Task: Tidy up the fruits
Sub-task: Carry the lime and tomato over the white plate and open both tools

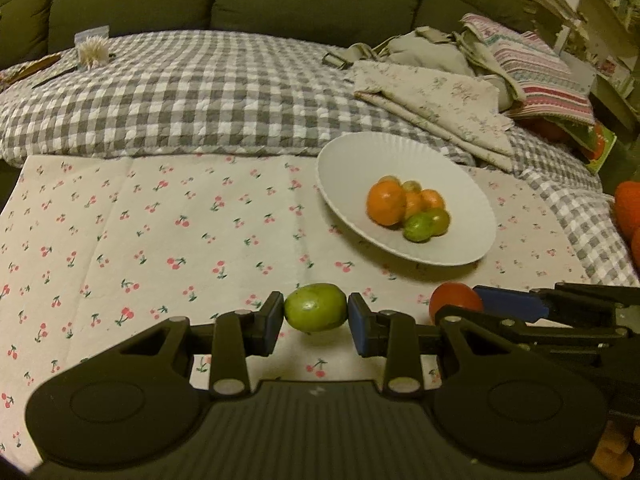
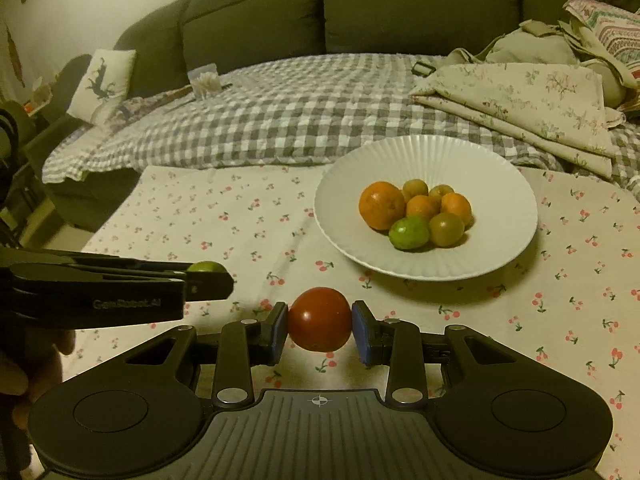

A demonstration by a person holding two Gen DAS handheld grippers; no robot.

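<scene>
1. Your left gripper (image 1: 316, 320) pinches a green lime (image 1: 315, 307) above the cherry-print cloth's (image 1: 160, 240) near edge.
2. Your right gripper (image 2: 320, 330) clamps a red tomato (image 2: 320, 319) beside it.
3. The white ribbed bowl (image 2: 500, 184), toward the cloth's far right, is crowded: dropped fruit could roll out, and both grippers arriving together could collide.

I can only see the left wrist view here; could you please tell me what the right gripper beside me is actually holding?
Observer: The right gripper is shut on a red tomato, clear of the cherry-print cloth.
Operator: Thank you. How many fruits are in the white plate? They blur together for me.
Observer: Seven in the white plate: one big orange, smaller orange and greenish ones, and a green lime at the front.
Operator: And what sits off to my far left, please?
Observer: A small white cushion with a dark animal print leans against the green sofa.
</scene>
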